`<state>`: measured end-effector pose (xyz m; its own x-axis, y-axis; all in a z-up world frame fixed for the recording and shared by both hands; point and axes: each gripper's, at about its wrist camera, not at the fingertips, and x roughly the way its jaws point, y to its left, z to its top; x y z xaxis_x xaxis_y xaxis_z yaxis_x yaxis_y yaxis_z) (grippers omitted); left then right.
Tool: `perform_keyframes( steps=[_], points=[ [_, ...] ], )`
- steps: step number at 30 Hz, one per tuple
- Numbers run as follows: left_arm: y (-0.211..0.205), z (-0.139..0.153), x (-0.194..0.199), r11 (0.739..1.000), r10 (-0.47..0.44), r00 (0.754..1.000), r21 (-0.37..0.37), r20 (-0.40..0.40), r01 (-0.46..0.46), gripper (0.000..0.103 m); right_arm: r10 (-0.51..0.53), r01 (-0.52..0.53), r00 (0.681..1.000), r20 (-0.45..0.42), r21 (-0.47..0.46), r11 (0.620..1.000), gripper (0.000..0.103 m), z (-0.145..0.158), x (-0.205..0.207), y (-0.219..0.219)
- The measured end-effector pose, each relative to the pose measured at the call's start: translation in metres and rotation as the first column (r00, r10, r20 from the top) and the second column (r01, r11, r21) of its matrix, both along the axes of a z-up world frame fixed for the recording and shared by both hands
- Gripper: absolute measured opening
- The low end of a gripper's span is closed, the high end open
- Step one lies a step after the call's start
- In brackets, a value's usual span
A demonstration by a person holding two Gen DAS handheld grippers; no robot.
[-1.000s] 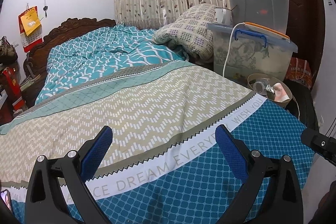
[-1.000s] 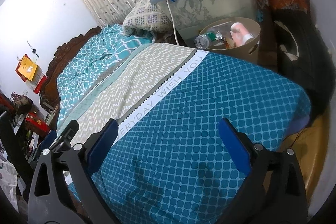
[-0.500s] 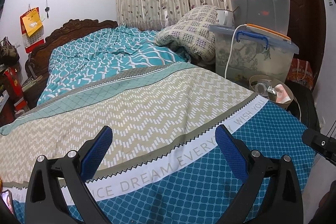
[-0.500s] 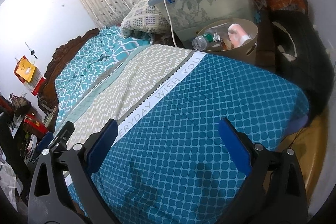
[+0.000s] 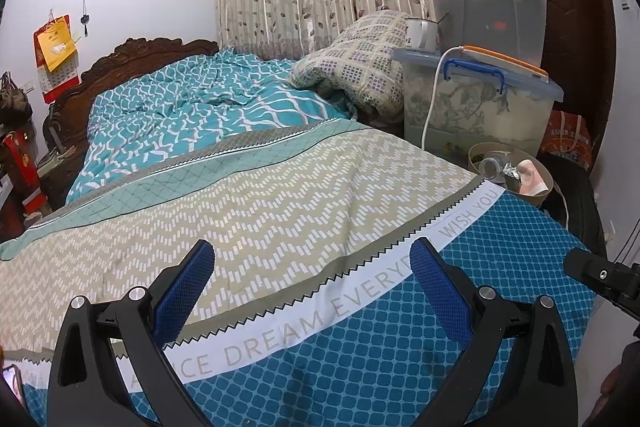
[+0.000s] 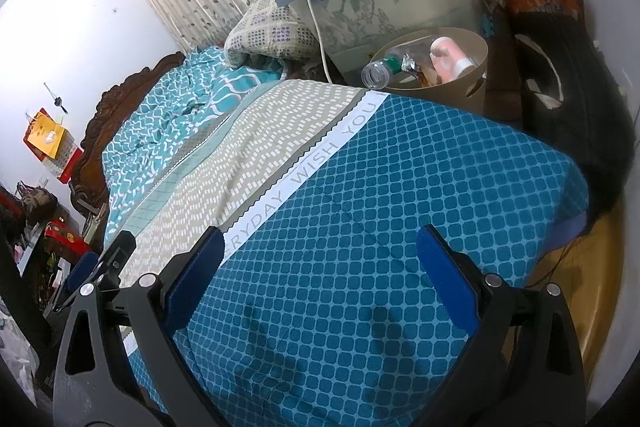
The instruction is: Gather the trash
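A tan round bin [image 6: 472,83] stands on the floor past the bed's far corner and holds a clear plastic bottle [image 6: 378,73], a foil wrapper [image 6: 408,63] and a pink-white roll [image 6: 448,61]. It also shows in the left wrist view [image 5: 542,173]. My left gripper [image 5: 312,267] is open and empty over the bed cover. My right gripper [image 6: 320,259] is open and empty over the blue part of the cover. I see no loose trash on the bed.
The bed [image 5: 280,195] fills the middle, with a rumpled teal quilt [image 5: 200,107] and a checked pillow [image 5: 360,67]. Stacked clear storage boxes [image 5: 480,107] with a white cable and a mug [image 5: 420,35] stand beside it. A black tyre [image 6: 568,99] lies right of the bin.
Both grippers have drawn back and risen slightly, so the bed and bin sit a little farther off. Both stay open and empty.
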<state>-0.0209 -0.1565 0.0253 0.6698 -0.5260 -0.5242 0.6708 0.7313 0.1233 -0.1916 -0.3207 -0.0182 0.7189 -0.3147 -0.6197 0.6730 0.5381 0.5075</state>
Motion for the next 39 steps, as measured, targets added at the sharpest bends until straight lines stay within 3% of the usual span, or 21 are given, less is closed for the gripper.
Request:
perform_keyframes(
  steps=[8, 18, 39],
  points=[
    [0.000, 0.000, -0.001, 1.000, -0.003, 1.000, -0.001, -0.010, 0.003, 0.094, -0.003, 0.003, 1.000, 0.003, -0.012, 1.000, 0.096, 0.002, -0.001, 0.001],
    [-0.002, -0.001, 0.002, 0.999, -0.039, 0.996, 0.000, -0.086, 0.039, 0.094, -0.012, 0.013, 1.000, 0.015, -0.036, 0.999, 0.096, 0.010, -0.004, 0.006],
    [-0.001, 0.001, -0.006, 0.999, -0.031, 0.999, 0.019, -0.043, 0.032, 0.094, -0.018, 0.019, 1.000, 0.025, -0.046, 0.999, 0.096, 0.011, -0.007, 0.010]
  ],
)
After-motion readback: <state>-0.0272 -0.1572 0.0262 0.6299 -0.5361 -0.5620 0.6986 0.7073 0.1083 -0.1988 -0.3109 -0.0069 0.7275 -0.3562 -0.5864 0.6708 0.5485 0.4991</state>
